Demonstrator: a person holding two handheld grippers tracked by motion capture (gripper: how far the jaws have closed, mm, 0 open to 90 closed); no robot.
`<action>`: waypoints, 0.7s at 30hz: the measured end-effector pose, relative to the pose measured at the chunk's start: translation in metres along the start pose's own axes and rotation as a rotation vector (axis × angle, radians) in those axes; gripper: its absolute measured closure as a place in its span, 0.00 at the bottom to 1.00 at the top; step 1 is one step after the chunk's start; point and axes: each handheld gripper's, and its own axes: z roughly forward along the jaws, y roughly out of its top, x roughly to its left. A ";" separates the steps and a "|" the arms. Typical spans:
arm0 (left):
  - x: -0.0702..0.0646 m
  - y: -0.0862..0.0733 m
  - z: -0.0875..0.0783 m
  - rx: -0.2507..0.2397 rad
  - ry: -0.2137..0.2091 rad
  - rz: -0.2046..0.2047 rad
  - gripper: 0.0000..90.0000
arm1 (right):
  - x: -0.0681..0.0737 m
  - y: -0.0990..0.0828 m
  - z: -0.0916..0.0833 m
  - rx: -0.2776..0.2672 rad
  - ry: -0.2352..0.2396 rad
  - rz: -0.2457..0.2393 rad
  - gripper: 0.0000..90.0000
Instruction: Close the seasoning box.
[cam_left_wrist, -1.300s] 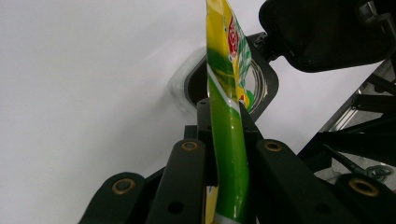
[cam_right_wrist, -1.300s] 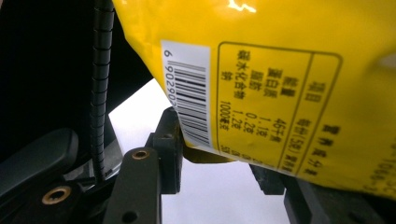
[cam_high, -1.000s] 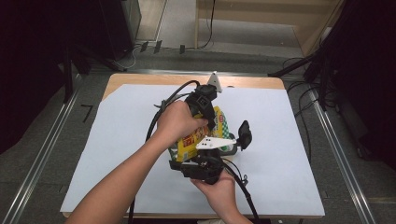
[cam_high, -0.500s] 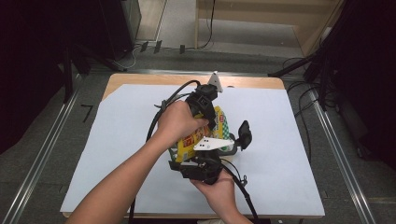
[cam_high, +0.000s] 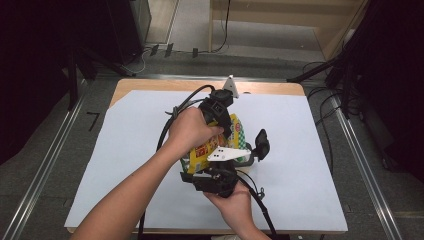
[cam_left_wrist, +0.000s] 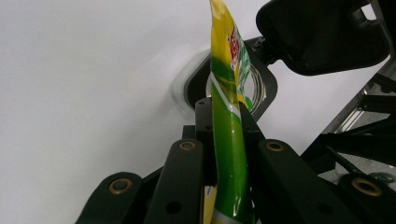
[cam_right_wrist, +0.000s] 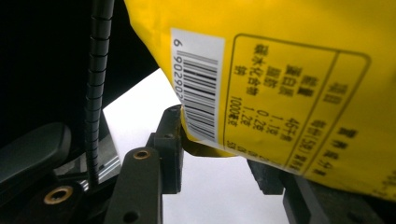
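A yellow and green snack packet stands between my two grippers at the middle of the table. My left gripper comes down on it from the far side. In the left gripper view the jaws are shut on the packet's thin edge. My right gripper reaches in from the near side under its white plate. In the right gripper view the packet's barcode side lies across the jaws. Its corner touches the left pad and it hides the right tip. These jaws stand apart and have just closed a little.
A black paddle-shaped object lies just right of the packet; the left gripper view shows it beside a black frame with a metal ring. White paper covers the wooden table. Cables trail from both grippers.
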 end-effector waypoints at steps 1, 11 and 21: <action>0.000 0.000 0.000 -0.001 0.002 0.001 0.94 | 0.000 0.000 0.000 0.001 0.001 0.000 0.69; 0.000 -0.001 -0.001 -0.007 0.008 0.004 0.93 | 0.000 0.000 0.000 -0.006 0.010 -0.003 0.70; -0.002 -0.001 -0.001 -0.005 0.009 0.016 0.90 | -0.002 -0.001 -0.001 -0.018 0.017 0.011 0.71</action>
